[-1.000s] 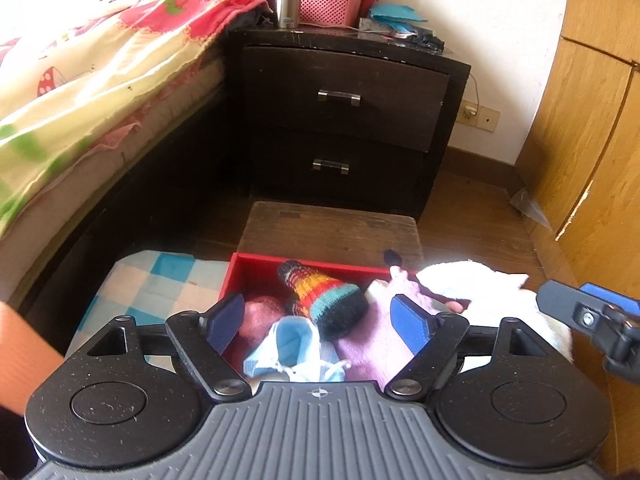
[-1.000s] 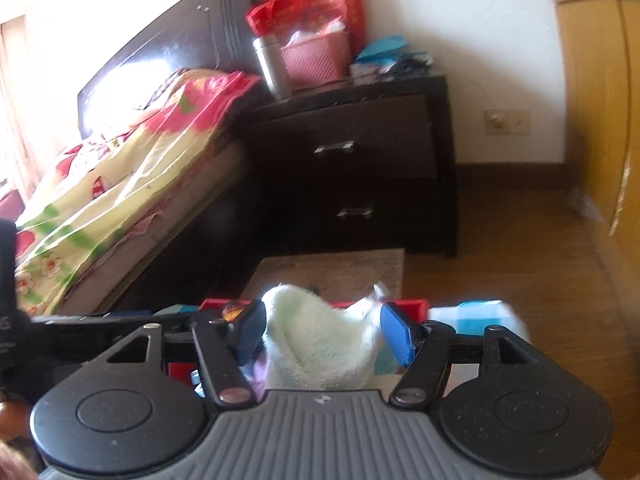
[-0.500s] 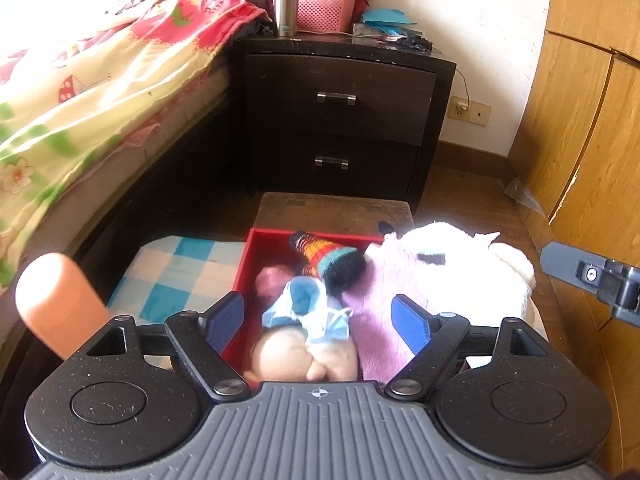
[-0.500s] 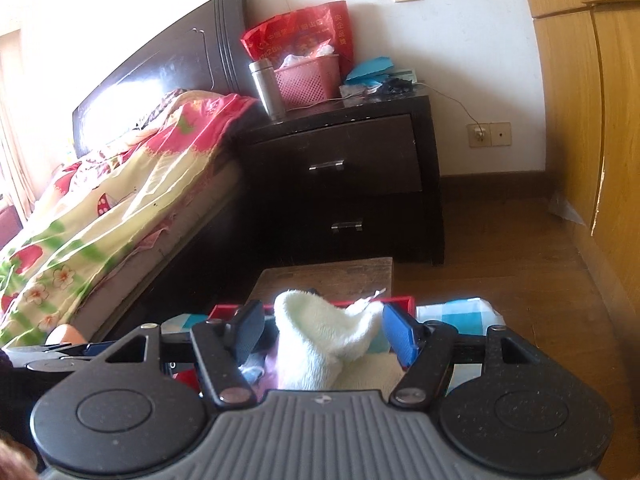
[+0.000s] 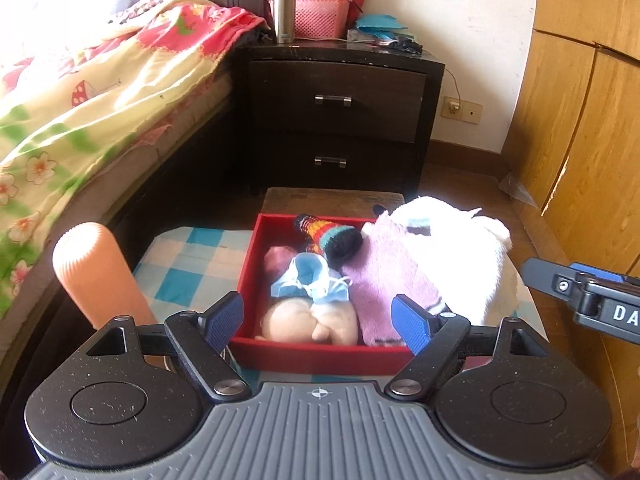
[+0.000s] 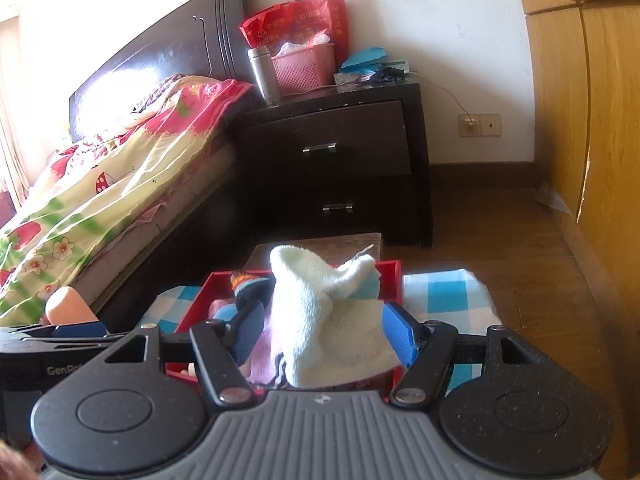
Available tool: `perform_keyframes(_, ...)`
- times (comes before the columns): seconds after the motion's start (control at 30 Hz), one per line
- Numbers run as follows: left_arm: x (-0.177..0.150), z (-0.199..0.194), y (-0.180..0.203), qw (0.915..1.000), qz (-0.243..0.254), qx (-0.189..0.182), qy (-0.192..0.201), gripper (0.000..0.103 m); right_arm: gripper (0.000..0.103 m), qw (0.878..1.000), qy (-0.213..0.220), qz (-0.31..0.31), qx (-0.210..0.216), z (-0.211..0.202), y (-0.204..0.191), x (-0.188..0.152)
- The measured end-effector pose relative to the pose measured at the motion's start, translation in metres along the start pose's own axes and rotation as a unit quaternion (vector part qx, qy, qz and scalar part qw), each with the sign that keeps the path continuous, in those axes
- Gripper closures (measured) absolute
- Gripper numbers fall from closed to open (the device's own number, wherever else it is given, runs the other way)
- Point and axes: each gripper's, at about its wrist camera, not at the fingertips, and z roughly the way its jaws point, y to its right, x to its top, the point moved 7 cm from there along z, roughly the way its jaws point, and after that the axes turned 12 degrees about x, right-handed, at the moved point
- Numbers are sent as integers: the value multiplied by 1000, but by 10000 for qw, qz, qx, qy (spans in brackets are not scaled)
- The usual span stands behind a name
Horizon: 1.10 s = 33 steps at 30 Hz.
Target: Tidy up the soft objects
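Nearest in the left wrist view, the left gripper [image 5: 318, 318] hangs with its jaws spread wide and nothing between them, just above the near wall of a red box [image 5: 320, 354]. The box sits on a blue and white checked cloth [image 5: 188, 264].

Inside the box, from near to far, lie a peach plush lump [image 5: 310, 322], a pale blue baby shoe [image 5: 310, 280], a pink fluffy sock [image 5: 382, 276] and a striped knitted sock [image 5: 330, 234].

In the right wrist view, the right gripper [image 6: 322, 334] has its blue pads spread on either side of a white fluffy sock [image 6: 320, 320]. The pads look apart from the fabric, so it seems released, but a light hold cannot be ruled out. The sock drapes over the box's right side, partly on the pink sock.

It is likely very light, limp and easily squashed. A pinch at the thick bunched middle should hold best; a loose edge would let it dangle.

An orange cylinder [image 5: 94, 272] stands left of the box. Beyond are a dark nightstand [image 5: 340, 120] and a bed with a flowered quilt [image 5: 100, 92].
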Motion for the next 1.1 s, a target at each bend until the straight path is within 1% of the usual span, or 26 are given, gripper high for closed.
perform_keyframes(0.3, -13, -20, -2, 9999, 69, -2, 85, 22, 59, 9999, -30, -51, 146, -19, -14, -21)
perform_keyframes(0.5, -24, -31, -4, 9999, 67, -49, 61, 20, 59, 9998, -4, -53, 187, -34, -21, -32)
perform_keyframes(0.63, -31, -35, -4, 9999, -10, -141, -20, 19, 57, 9998, 63, -109, 131, -43, -26, -37)
perform_keyframes(0.7, -33, -36, -3, 9997, -88, -231, -78, 19, 51, 9998, 94, -142, 62, -44, -26, -37)
perform_keyframes(0.9, -38, -38, -2, 9994, -196, -264, -94, 18, 48, 9996, 215, -155, -121, -47, -24, -34)
perform_keyframes(1.1, -39, -37, 0, 9989, -318, -309, -133, 17, 47, 9995, 220, -145, -165, -45, -25, -36)
